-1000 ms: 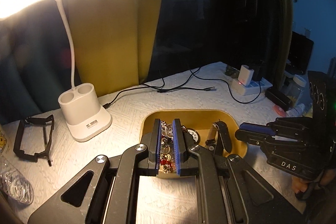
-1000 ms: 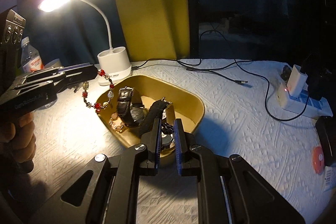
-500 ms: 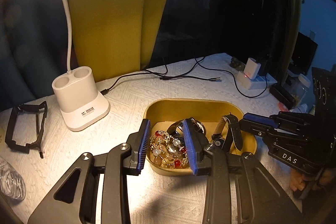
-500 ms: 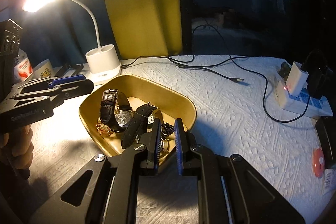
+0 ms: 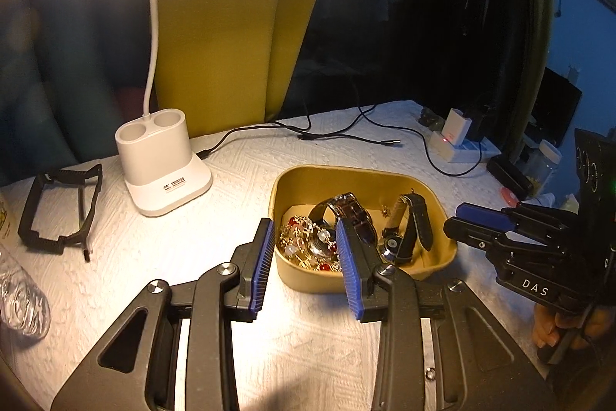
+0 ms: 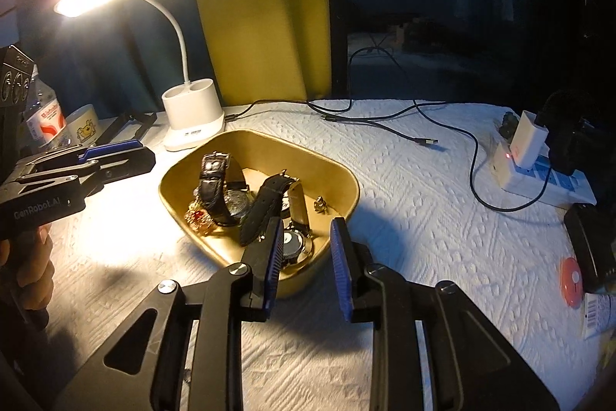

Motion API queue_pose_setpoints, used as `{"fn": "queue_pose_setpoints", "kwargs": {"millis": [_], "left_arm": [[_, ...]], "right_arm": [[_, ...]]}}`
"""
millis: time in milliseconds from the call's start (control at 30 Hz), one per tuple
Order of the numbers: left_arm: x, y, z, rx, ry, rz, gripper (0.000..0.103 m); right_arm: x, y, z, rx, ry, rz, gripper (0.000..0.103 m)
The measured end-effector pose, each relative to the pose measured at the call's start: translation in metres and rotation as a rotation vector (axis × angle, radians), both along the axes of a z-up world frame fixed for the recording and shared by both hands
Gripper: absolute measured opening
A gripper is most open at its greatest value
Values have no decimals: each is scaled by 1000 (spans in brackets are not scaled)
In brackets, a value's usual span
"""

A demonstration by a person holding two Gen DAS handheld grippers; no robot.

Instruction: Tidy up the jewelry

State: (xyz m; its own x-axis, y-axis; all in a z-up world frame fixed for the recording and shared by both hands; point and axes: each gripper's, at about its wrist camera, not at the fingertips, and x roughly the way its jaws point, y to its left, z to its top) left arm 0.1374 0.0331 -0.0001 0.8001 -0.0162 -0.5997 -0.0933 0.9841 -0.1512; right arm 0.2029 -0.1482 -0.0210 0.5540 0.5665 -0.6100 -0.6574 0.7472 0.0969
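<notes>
We hold the left gripper (image 5: 304, 257) just short of the near rim of the gold tray (image 5: 389, 176), its blue-padded fingers spread wide with nothing between them. The right gripper (image 6: 306, 260) sits at the tray's near corner in its own view, fingers likewise parted and empty.

Inside the tray: a beaded bracelet (image 5: 304, 245) with red and gold beads heaped at the left side, a dark-strapped watch (image 5: 354, 214) beside it toward the middle, and a second watch (image 5: 415, 222) with a black strap at the right. A small gold trinket (image 6: 320, 205) lies apart near the far right wall; we cannot tell what it is.

Left of the tray, a black frame-like piece (image 5: 57, 210) lies flat on the white textured cloth (image 5: 231, 187). Further back stands the white lamp base (image 5: 163, 164), lamp lit. Black cables (image 5: 346, 135) run across the cloth toward a power strip (image 5: 462, 145) at the far right.
</notes>
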Motion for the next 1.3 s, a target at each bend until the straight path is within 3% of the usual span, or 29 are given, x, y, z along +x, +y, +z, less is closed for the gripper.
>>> {"fn": "queue_pose_setpoints", "kwargs": {"millis": [467,1300], "left_arm": [[-40,-7,2,-22,-20,-13,36],[-101,-3,-31,-78,17,6,36]], "right_arm": [[-39,-8,-1,-18,1,-14,25],[-94,8,-48,-83,116,68,25]]}}
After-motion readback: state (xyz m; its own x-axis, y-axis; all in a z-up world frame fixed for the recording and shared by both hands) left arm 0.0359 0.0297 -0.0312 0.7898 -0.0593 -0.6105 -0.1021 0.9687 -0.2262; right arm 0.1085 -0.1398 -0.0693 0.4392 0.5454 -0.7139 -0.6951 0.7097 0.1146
